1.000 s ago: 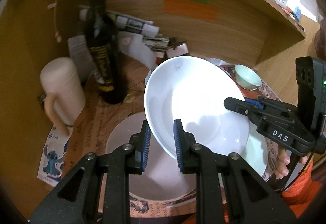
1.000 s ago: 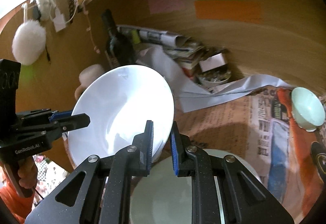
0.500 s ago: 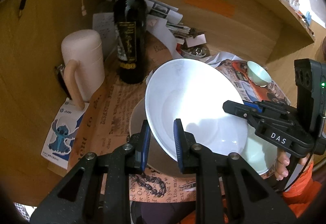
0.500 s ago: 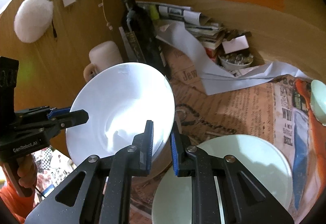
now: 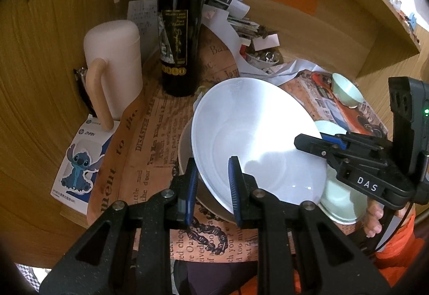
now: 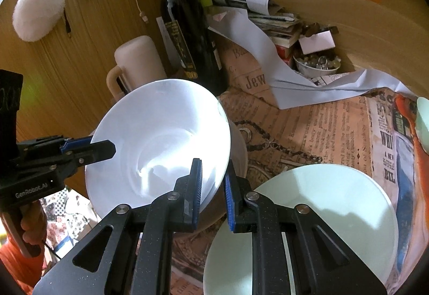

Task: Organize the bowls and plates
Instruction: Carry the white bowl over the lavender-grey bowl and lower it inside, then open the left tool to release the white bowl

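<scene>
A white deep bowl [image 5: 254,144] hangs tilted between both grippers. My left gripper [image 5: 213,187] is shut on its near rim in the left wrist view. My right gripper [image 6: 213,187] is shut on the opposite rim, and it shows as the black tool [image 5: 303,140] at the right of the left wrist view. The left gripper [image 6: 111,147] shows at the left of the right wrist view. Just beneath the bowl [image 6: 161,139] a cream dish [image 5: 185,158] sits on the newspaper, mostly hidden. A pale green plate [image 6: 308,214] lies beside it. A small pale green bowl [image 5: 346,89] stands farther back.
A dark wine bottle [image 5: 179,26] and a cream mug [image 5: 112,72] stand close behind the dishes, against the wooden wall. Stacked papers and a small bowl of trinkets [image 6: 316,67] fill the back corner. A person's hand [image 5: 372,217] holds the right tool.
Both grippers have come down and forward with the white bowl, which now hangs closer over the cream dish. The grips on its rim have not changed.
</scene>
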### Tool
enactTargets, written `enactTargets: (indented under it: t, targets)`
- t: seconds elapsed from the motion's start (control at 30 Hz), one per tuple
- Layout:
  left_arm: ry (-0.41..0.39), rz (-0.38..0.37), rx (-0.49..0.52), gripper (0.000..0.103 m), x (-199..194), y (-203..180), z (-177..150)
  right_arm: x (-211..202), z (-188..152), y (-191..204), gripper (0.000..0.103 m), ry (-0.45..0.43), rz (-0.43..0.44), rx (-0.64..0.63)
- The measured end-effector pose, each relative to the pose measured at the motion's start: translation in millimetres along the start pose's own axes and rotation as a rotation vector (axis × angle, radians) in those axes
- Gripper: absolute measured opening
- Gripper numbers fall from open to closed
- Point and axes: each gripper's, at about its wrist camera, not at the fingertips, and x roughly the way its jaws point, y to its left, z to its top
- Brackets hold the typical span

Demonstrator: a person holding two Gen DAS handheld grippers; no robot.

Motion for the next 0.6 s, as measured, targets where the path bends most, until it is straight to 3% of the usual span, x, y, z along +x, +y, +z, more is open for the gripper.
enactTargets:
  t: [0.6]
  targets:
    - [0.037,-0.001,-0.033,0.022,12.0,6.9,1.2,10.0,-2.0,2.0,0.014,0.027,-0.021,-0.040]
